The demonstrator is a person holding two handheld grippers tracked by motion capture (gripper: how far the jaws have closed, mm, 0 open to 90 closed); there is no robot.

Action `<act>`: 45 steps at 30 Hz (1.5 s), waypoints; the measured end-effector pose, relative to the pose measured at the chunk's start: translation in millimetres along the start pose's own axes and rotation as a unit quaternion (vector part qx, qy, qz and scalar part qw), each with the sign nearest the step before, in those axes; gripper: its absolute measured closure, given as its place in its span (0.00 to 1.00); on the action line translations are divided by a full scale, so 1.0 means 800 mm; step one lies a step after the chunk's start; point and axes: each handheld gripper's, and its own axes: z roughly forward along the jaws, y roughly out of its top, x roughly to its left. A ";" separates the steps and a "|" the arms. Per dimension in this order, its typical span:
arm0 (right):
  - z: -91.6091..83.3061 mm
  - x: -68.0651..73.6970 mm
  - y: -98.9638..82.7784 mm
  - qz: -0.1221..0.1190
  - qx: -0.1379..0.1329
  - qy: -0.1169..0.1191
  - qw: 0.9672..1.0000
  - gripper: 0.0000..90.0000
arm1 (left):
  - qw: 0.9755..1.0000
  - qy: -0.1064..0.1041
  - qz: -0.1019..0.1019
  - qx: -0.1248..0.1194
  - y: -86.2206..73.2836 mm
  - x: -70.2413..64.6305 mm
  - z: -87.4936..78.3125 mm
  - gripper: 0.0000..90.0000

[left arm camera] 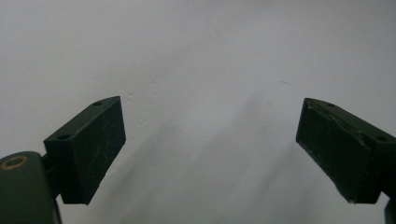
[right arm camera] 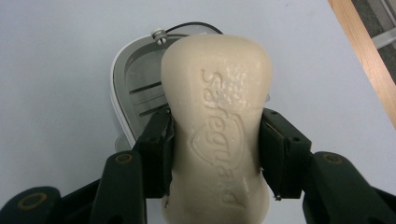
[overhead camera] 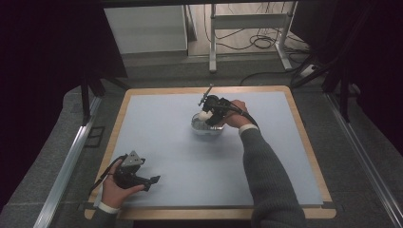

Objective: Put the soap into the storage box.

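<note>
A cream soap bar (right arm camera: 217,126), stamped "Safeguard", sits clamped at its narrow waist between black jaws, lettering up, over a pale oval soap dish (right arm camera: 135,88) on the blue mat.

Open blue mat (overhead camera: 161,137) all around the lone soap dish (overhead camera: 205,129).

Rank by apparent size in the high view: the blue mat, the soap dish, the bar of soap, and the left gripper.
1. Blue mat, by far the largest.
2. Left gripper.
3. Soap dish, partly hidden by the right gripper; the left gripper sits nearer the camera, so ranks 2 and 3 are unsure.
4. Bar of soap, smallest.
</note>
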 end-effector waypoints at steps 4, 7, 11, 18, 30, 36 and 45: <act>0.005 0.001 0.002 -0.007 -0.001 0.004 1.000 0.55 | 1.000 0.000 -0.002 -0.001 0.000 0.000 -0.001 0.10; 0.009 0.003 0.002 -0.006 0.005 0.004 1.000 0.55 | 1.000 0.001 -0.001 0.000 0.000 0.000 0.000 0.10; 0.013 0.005 0.002 -0.007 0.006 0.003 1.000 0.54 | 1.000 0.001 0.000 0.000 0.000 0.000 0.000 0.10; 0.009 0.003 -0.001 0.007 -0.013 0.006 1.000 0.52 | 1.000 0.000 -0.001 0.000 0.000 0.000 0.000 0.10; -0.028 0.002 -0.031 0.092 -0.085 -0.011 0.992 0.41 | 1.000 -0.001 -0.001 0.002 0.000 -0.001 0.002 0.10; -0.037 0.011 -0.064 0.120 -0.100 -0.015 0.988 0.38 | 1.000 0.002 0.000 0.003 0.000 0.000 0.000 0.10; -0.054 0.038 -0.124 0.155 -0.155 0.005 0.976 0.36 | 1.000 0.002 -0.001 0.002 0.000 0.000 0.001 0.10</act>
